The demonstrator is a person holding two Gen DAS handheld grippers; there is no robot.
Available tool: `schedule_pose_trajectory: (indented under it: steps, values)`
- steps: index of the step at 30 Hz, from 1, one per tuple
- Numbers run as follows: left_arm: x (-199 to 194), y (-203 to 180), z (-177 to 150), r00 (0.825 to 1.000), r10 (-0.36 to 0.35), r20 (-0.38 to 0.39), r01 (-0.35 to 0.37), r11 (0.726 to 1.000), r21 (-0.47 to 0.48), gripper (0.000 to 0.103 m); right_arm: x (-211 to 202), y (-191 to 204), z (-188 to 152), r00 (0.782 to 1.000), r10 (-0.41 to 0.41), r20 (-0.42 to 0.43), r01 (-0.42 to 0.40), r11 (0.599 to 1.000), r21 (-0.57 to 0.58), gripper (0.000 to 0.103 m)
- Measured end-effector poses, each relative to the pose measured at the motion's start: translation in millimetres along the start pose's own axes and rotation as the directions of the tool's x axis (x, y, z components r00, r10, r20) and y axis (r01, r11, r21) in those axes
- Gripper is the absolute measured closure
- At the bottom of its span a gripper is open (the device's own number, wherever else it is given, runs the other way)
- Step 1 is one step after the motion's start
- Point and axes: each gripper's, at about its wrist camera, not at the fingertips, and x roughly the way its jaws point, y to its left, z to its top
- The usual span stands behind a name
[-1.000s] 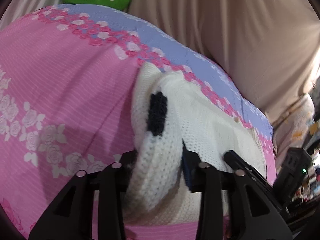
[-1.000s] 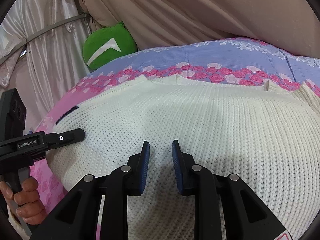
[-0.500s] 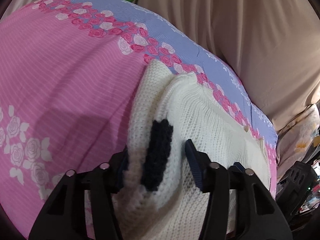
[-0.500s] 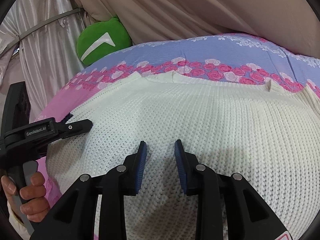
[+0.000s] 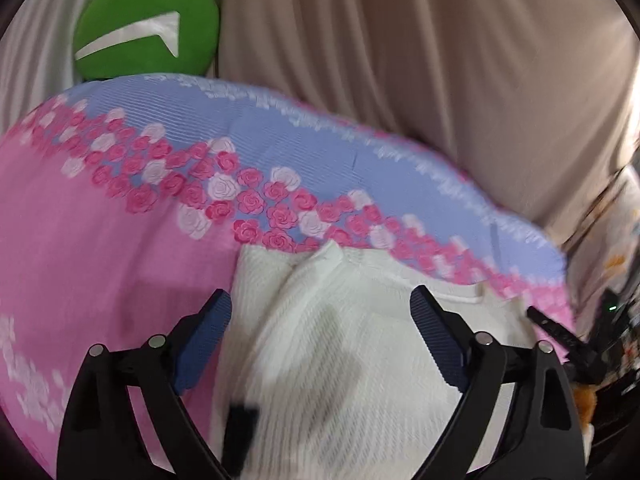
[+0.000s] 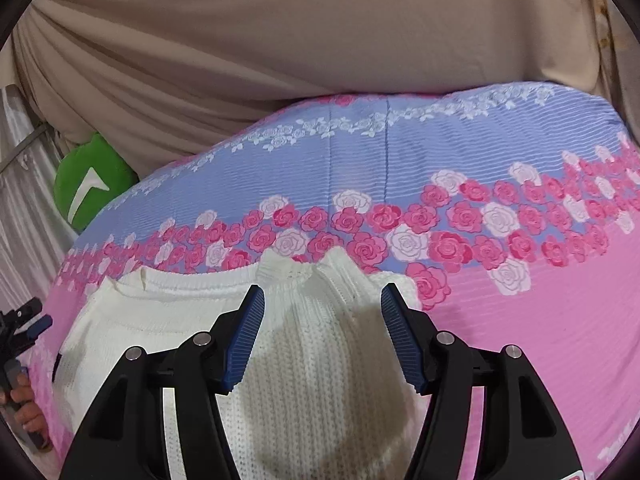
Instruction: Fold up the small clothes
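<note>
A white knit sweater (image 5: 352,344) lies on a pink and blue rose-print bedsheet (image 5: 100,248). My left gripper (image 5: 320,320) is open wide above the sweater's left part, jaws apart and holding nothing; a small dark patch (image 5: 240,428) shows on the knit below it. In the right wrist view the sweater (image 6: 320,360) has a folded sleeve or edge lying on top, with its ribbed cuff (image 6: 292,270) at the far end. My right gripper (image 6: 322,312) is open wide over that folded part, holding nothing.
A green plush cushion (image 5: 148,32) sits at the far left corner of the bed, also in the right wrist view (image 6: 88,184). Beige curtain fabric (image 6: 280,40) hangs behind the bed. The left gripper and hand (image 6: 20,344) show at the right view's left edge.
My left gripper has let go of the sweater's edge and opened wide. My right gripper has opened wider and moved to the sweater's right part, where a folded layer now lies.
</note>
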Motion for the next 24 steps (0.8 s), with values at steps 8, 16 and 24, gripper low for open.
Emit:
schedule_pose_trajectory:
  steps: [8,16,24]
  values:
    - [51,-1,18,0.995,0.03,-0.098,-0.026,0.999,0.041,0.096,-47,2,13,0.975,0.076,0.208,-0.076,0.997,-0.004,0.096]
    - [69,9,15,0.99,0.064,-0.123,-0.064,0.998,0.002,0.092,-1,-21,10,0.999,-0.027,0.046,0.024,0.998,0.059,0.092]
    - [-54,32,-52,0.993,0.089,0.073,-0.087,0.996,-0.035,0.017,-71,85,-55,0.977,0.203,0.071,-0.187,0.964,-0.187,0.087]
